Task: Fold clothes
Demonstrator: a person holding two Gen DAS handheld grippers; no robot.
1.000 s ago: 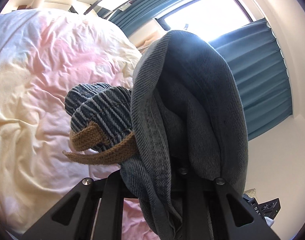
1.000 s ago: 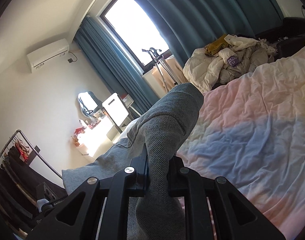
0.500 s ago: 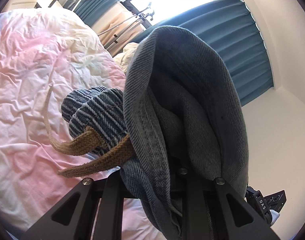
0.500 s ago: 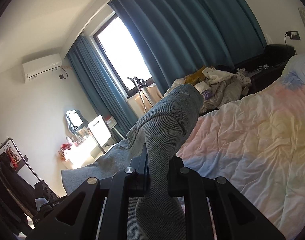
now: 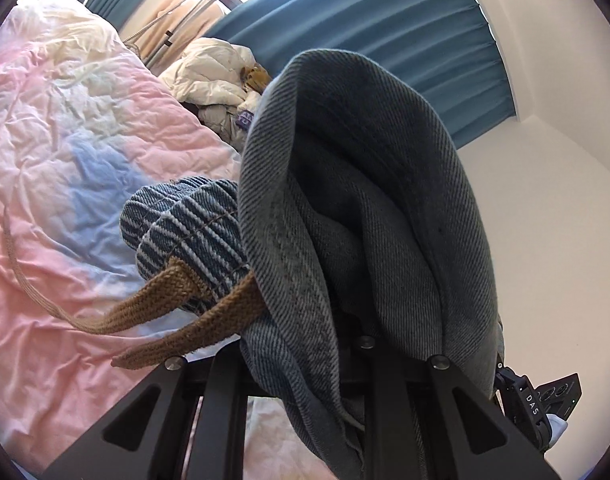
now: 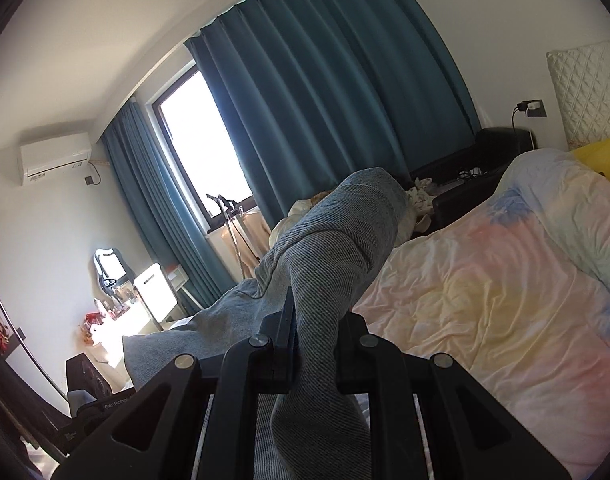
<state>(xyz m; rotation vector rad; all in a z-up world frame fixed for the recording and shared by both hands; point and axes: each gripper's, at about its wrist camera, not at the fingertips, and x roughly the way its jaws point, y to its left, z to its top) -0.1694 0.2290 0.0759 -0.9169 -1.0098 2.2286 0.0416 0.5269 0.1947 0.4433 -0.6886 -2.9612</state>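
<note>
A blue-grey denim garment [image 5: 357, 220] is bunched over my left gripper [image 5: 305, 344], which is shut on its thick folded edge; the fingertips are buried in the cloth. A striped waistband part [image 5: 185, 224] with a tan woven drawstring [image 5: 177, 304] hangs out to the left above the bed [image 5: 65, 152]. In the right wrist view another fold of the same denim [image 6: 337, 256] stands up between the pads of my right gripper [image 6: 315, 344], which is shut on it. The cloth trails down and left from there.
The pastel pink, blue and yellow duvet [image 6: 505, 300] covers the bed below both grippers. A heap of pale clothes [image 5: 217, 80] lies beyond the bed's far edge, under teal curtains [image 6: 325, 120]. A tripod [image 6: 233, 224], dressing table [image 6: 153, 296] and clothes rack [image 6: 1, 340] stand at left.
Both grippers swung sideways and rose a little with the denim held. The window slid out of the left view; the headboard end of the bed and a yellow pillow came into the right view.
</note>
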